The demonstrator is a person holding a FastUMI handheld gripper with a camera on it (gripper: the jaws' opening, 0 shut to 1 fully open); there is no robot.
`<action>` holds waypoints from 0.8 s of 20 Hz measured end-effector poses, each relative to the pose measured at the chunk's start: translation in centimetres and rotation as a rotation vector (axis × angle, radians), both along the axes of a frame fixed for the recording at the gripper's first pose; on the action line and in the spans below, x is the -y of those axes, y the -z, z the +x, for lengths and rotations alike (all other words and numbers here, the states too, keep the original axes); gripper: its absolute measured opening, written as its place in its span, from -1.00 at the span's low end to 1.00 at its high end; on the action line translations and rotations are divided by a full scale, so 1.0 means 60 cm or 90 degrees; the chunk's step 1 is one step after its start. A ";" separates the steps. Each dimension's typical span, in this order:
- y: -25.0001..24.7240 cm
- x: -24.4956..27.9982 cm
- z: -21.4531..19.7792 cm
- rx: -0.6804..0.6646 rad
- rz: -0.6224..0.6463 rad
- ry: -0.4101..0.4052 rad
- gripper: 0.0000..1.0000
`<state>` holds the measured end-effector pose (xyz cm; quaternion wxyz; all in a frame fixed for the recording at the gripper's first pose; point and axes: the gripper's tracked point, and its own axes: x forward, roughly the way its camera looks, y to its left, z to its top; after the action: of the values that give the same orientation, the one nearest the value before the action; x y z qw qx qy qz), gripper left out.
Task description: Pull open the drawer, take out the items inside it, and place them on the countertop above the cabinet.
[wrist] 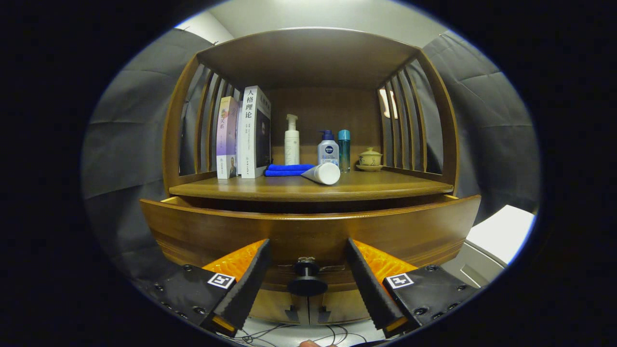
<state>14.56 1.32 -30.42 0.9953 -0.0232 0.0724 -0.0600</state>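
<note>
The wooden drawer's front (308, 231) stands pulled out a little from under the countertop (308, 189), leaving a dark gap behind its top edge. What lies inside is hidden. Its black round knob (307, 282) sits between my two fingers, and neither finger touches it. My gripper (307, 245) is open, with the black serrated fingers (250, 279) spread to either side of the knob and their tips close to the drawer front.
On the countertop stand two books (243, 132), a folded blue cloth (288, 169), a white tube (323, 173) lying down, a white pump bottle (291, 142), two more bottles (332, 149) and a lidded ceramic cup (370, 158). Slatted side walls enclose the shelf. A white block (501, 233) sits low at the right.
</note>
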 end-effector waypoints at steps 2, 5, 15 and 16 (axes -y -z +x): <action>0.000 0.003 0.020 0.006 -0.003 0.000 0.95; 0.000 0.005 0.044 0.012 -0.007 0.000 0.95; -0.001 0.008 0.084 0.016 -0.014 0.010 0.95; -0.001 0.008 0.085 0.014 -0.011 0.009 0.95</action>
<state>19.63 0.84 -30.37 0.9954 -0.0304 0.0608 -0.0682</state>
